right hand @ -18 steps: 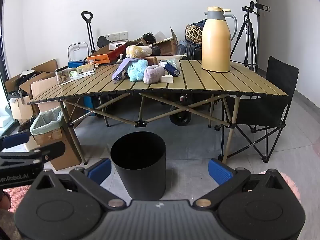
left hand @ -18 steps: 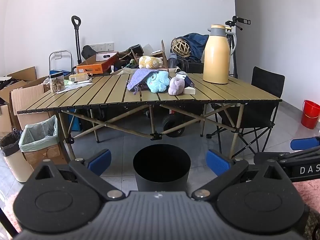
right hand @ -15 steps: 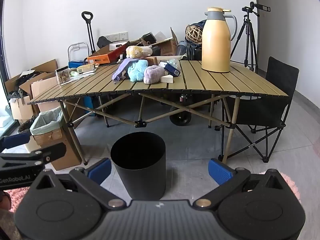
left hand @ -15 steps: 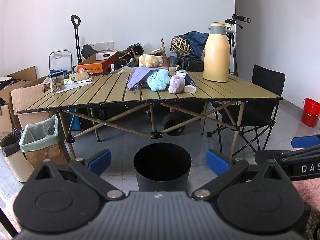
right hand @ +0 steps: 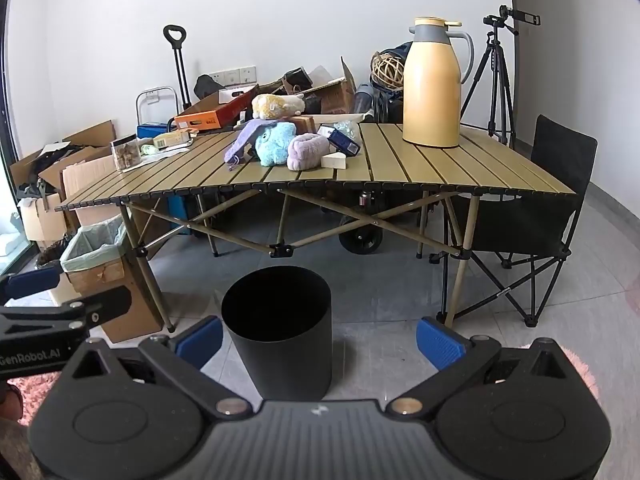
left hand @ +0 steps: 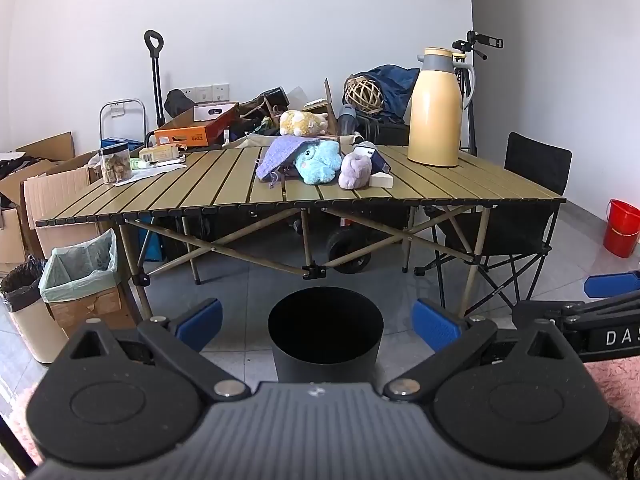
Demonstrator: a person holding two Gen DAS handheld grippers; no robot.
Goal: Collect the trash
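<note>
A black round bin point(left hand: 326, 332) stands open-topped on the floor in front of a folding slat table point(left hand: 460, 192). My left gripper point(left hand: 318, 323) hangs just short of the bin, jaws wide apart, nothing between them. My right gripper point(right hand: 320, 340) is likewise open and empty, with the bin point(right hand: 276, 320) slightly to its left. On the table point(right hand: 440, 168) lie a white wedge-shaped piece point(right hand: 335, 160), a dark blue box point(right hand: 340, 142), plush toys point(right hand: 276, 142), a purple cloth point(left hand: 280, 152) and loose papers point(left hand: 160, 168). Each gripper shows at the edge of the other's view.
A tall yellow thermos point(left hand: 434, 108) and a clear jar point(left hand: 115, 166) stand on the table. A lined cardboard box point(left hand: 80, 280) sits by the left table leg, a black folding chair point(right hand: 552, 208) on the right, a red bucket point(left hand: 622, 226) far right. Clutter and a tripod point(right hand: 496, 80) fill the back wall.
</note>
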